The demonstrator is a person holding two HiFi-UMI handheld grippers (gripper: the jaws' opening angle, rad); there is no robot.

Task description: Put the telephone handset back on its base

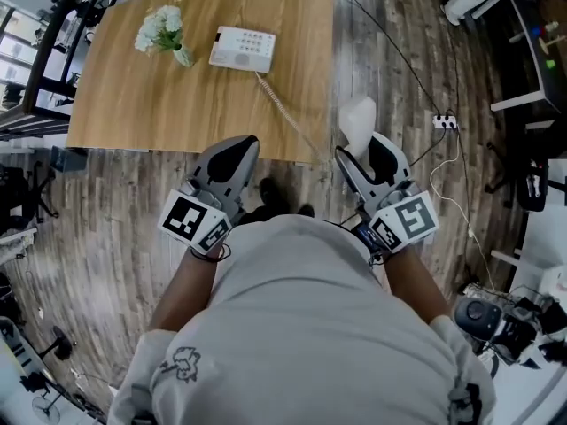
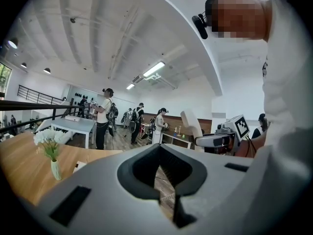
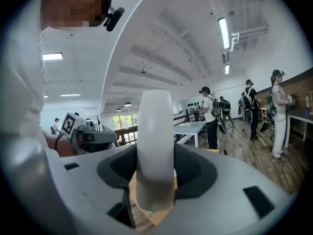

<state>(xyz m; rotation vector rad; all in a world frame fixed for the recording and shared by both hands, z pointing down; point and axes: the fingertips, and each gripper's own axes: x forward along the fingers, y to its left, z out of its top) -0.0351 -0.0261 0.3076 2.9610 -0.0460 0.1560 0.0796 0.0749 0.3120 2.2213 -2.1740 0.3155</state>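
Handset (image 3: 155, 131) first: how is the right gripper (image 3: 155, 180) holding it?

— Its jaws are standing wide and pressing on the white grip, keeping it upright, well short of the table (image 1: 133, 104). The left gripper (image 2: 159, 173) is hanging closed and empty.

— And the way to the base (image 1: 242, 49)?

— I am judging it needs carrying forward and left, following the coiled cord (image 1: 285, 112) (it is trailing off the table edge), then tilting flat over the cradle, keeping clear of the flowers (image 1: 162, 29).

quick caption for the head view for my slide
The right gripper holds the white handset short of the wooden table, coiled cord running to the base beside a flower vase.
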